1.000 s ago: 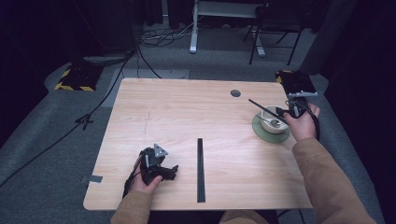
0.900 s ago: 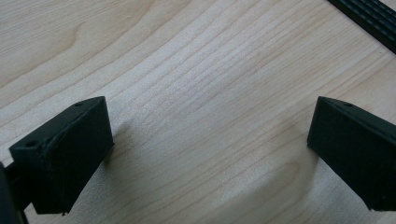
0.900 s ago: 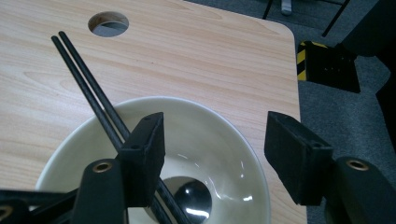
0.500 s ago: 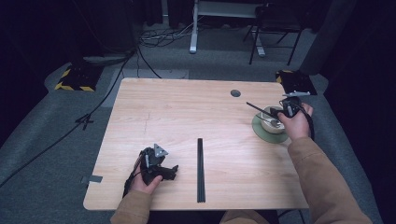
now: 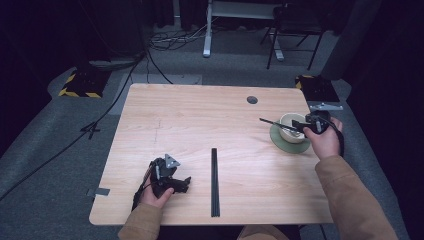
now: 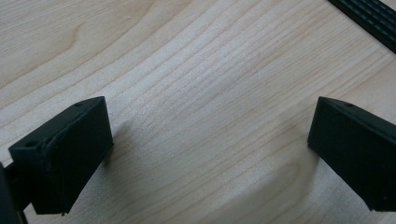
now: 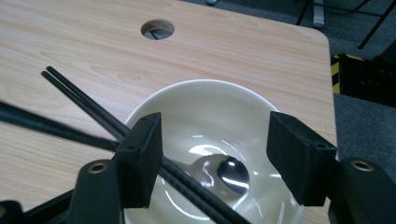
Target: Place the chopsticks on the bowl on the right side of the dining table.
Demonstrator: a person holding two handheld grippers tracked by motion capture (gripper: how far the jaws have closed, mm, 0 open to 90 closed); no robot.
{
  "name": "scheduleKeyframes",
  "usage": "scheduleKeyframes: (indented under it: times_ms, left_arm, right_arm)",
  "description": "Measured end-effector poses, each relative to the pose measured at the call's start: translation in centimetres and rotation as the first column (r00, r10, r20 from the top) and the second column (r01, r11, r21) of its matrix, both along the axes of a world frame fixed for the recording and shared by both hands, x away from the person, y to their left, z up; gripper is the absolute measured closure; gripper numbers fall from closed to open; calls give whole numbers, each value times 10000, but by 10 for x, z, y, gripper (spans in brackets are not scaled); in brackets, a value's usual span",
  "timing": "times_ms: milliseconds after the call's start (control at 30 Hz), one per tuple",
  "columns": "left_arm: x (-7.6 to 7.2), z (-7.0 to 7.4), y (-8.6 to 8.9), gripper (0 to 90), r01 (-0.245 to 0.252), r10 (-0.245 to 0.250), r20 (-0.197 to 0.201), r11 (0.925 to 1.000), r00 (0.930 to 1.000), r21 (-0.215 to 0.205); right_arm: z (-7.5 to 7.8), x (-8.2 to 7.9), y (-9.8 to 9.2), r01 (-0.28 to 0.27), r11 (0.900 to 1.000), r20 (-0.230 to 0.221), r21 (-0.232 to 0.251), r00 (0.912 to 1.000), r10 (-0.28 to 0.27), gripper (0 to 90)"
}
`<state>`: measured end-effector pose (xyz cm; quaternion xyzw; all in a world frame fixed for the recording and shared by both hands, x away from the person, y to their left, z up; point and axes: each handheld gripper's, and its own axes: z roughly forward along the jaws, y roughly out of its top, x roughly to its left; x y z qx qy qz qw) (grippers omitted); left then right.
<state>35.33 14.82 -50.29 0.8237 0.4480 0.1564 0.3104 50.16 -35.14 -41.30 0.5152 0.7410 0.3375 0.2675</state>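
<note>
The tabletop (image 5: 200,125) spreads wide and bare through the middle and the far left, with plenty of room to swing either arm, and a round cable hole (image 5: 252,100) sits near the far edge. A long black strip (image 5: 214,182) lies straight across the near centre, pointing away from me. Off at the right edge, close to the drop, is a green saucer (image 5: 278,141) with a pale bowl (image 5: 292,127) standing on it. My right hand-held gripper (image 5: 306,123) hovers right over that bowl, jaws spread wide and gripping nothing. In the right gripper view its own jaws cut off the near rim of the bowl. Black chopsticks (image 7: 93,109) lie across the bowl's rim, their tips poking out over the wood towards the hole, the other ends dipping inside past my left jaw. Down in the bowl I can make out a glossy dark spoon-like shape (image 7: 231,172), hard to read for the glare. My left hand-held gripper (image 5: 186,183) rests on the wood near the front edge, well apart from the bowl, jaws wide and empty.
</note>
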Motion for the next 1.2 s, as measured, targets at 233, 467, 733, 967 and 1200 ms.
scheduleKeyframes:
  times_ms: [233,467,733,967,1200]
  left_arm:
    - [0,0,0,2,-4,4,12,10000,10000,11]
    - [0,0,0,2,-10,10,-1,10000,10000,0]
    - [0,0,0,2,-14,14,15,10000,10000,12]
    - [0,0,0,3,-7,7,-1,10000,10000,1]
    - [0,0,0,3,-22,22,-28,10000,10000,-23]
  right_arm:
    - [-2,-27,-27,3,9996,128,-277,9999,0,346]
    - [-14,-29,-33,71,9940,139,-1090,9999,-56,344]
    - [-17,-16,-41,681,9881,360,-1378,9973,-637,336]
    - [-20,-2,-44,1103,9847,344,-1352,9937,-1066,328]
    - [-13,1,-50,1302,9861,542,-1035,9907,-1252,327]
